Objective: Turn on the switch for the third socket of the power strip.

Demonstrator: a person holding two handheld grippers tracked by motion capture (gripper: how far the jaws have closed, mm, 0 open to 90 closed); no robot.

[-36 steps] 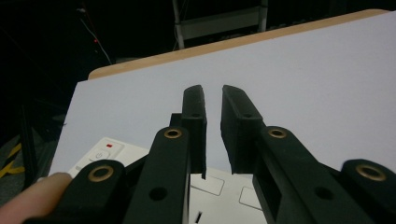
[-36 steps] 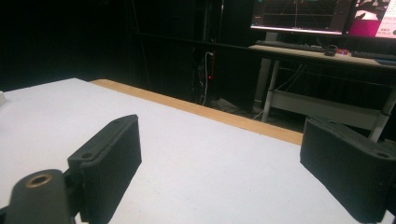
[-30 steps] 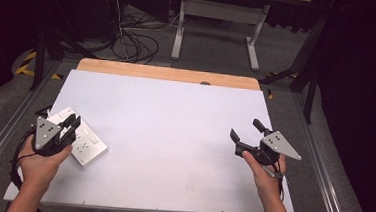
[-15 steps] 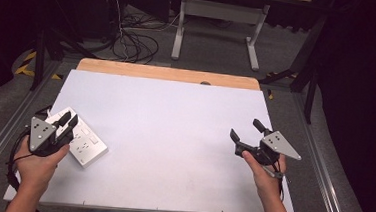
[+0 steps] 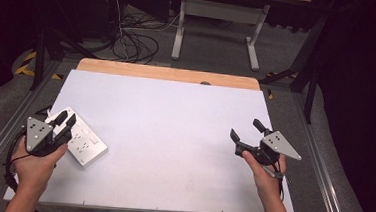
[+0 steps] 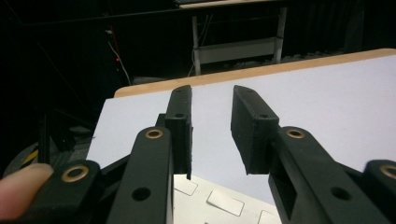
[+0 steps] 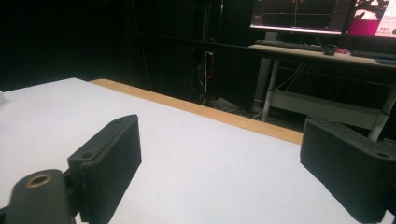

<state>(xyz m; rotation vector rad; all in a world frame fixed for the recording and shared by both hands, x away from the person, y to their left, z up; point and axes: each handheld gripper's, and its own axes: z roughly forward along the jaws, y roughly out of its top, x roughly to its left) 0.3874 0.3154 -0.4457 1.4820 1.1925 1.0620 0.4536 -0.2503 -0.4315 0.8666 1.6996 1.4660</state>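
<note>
While your left gripper [image 5: 63, 123] hovers over the near-left part of the white table [image 5: 174, 135], its jaws stand parted by a narrow gap, holding nothing. Just below them lies a white power strip [image 5: 86, 141], angled across the table's left edge; its sockets [image 6: 225, 203] show under the jaws. Your right gripper [image 5: 247, 132] sits well apart near the right edge, jaws spread wide and empty.
</note>
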